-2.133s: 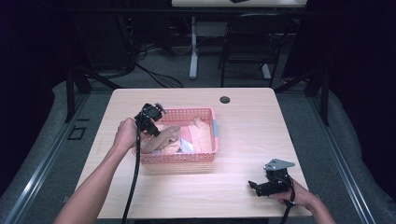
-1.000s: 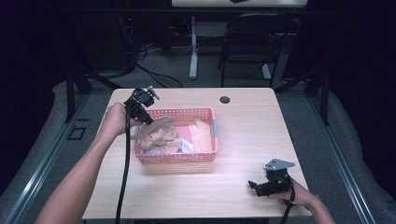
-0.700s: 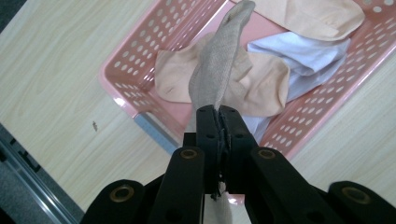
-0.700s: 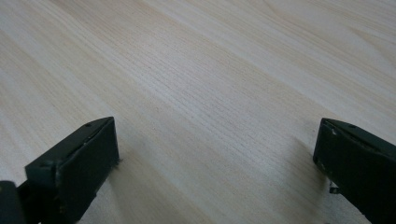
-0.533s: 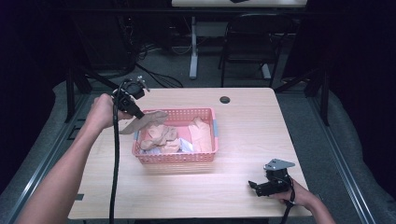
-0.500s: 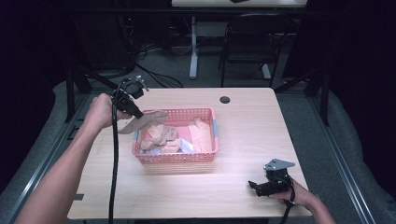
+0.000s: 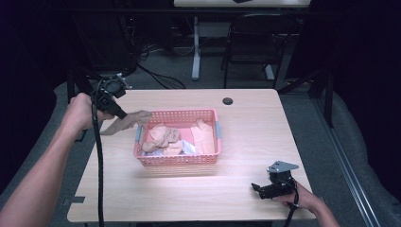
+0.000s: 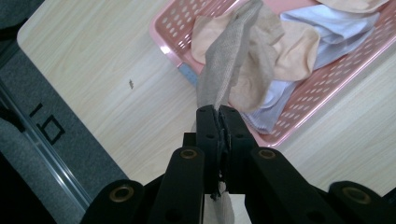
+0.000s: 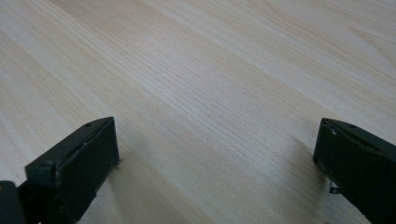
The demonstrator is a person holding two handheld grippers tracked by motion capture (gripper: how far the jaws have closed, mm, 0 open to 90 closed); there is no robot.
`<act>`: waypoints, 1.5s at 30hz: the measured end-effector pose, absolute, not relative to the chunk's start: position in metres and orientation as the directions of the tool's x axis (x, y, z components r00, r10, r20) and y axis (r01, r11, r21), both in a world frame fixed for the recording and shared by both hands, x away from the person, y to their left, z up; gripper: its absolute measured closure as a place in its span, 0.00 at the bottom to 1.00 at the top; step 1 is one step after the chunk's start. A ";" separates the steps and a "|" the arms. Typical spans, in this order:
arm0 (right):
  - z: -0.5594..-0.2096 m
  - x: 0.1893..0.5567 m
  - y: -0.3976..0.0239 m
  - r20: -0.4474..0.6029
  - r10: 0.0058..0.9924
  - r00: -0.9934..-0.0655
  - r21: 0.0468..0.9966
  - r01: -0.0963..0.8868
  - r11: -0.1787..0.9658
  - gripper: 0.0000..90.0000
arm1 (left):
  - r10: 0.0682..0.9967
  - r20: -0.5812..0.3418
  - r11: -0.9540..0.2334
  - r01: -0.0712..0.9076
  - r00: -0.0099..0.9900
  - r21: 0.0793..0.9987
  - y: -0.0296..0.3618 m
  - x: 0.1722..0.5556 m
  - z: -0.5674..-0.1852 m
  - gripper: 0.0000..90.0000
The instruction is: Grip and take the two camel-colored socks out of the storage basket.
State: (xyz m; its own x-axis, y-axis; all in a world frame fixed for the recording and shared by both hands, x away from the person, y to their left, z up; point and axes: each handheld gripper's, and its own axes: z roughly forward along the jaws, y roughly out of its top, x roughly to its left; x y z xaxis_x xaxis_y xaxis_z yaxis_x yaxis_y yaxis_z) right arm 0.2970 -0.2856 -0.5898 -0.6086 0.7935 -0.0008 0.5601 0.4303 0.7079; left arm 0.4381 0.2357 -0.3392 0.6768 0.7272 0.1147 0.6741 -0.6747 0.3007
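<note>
A pink basket (image 7: 177,161) (image 8: 317,88) stands mid-table with beige, tan and white cloth pieces (image 7: 163,137) in it. My left gripper (image 7: 120,114) (image 8: 219,112) is raised off the basket's left end, shut on a grey-brown sock (image 7: 128,120) (image 8: 224,74). The sock hangs from the jaws, one end trailing over the basket's rim. My right gripper (image 7: 257,189) (image 9: 215,158) rests low over the wood table (image 7: 246,118) near the front right, jaws wide apart with bare wood between them.
A small black round cap (image 7: 227,100) sits in the table top near the far edge. A black cable (image 7: 98,165) hangs from the left gripper across the table's left side. Chairs and a desk leg stand beyond the far edge.
My left gripper rose out of the basket with the sock and moved left and away, beyond the basket's left end. The right gripper stayed put.
</note>
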 end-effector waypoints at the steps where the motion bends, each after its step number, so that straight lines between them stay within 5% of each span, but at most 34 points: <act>1: -0.590 0.297 -0.286 0.000 0.793 -0.609 0.708 0.560 0.430 0.00 | 0.729 0.120 -0.674 0.676 0.674 0.298 0.239 0.438 -0.338 0.97; 25: -0.590 0.297 -0.286 0.001 0.791 -0.612 0.707 0.560 0.433 0.00 | 0.783 0.125 -0.617 0.735 0.610 0.280 0.286 0.428 -0.332 0.97; 45: -0.589 0.297 -0.286 -0.006 0.792 -0.611 0.701 0.562 0.439 0.00 | 0.834 0.078 -0.546 0.799 0.546 0.252 0.319 0.433 -0.372 0.97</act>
State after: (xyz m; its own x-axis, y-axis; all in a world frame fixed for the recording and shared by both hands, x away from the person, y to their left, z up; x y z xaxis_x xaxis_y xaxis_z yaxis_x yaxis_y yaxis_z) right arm 0.2970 -0.2861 -0.5890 -0.6110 0.7916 -0.0055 0.5622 0.4388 0.7010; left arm 0.4328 0.3187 -0.3716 0.5457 0.8344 0.0779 0.7990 -0.5461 0.2518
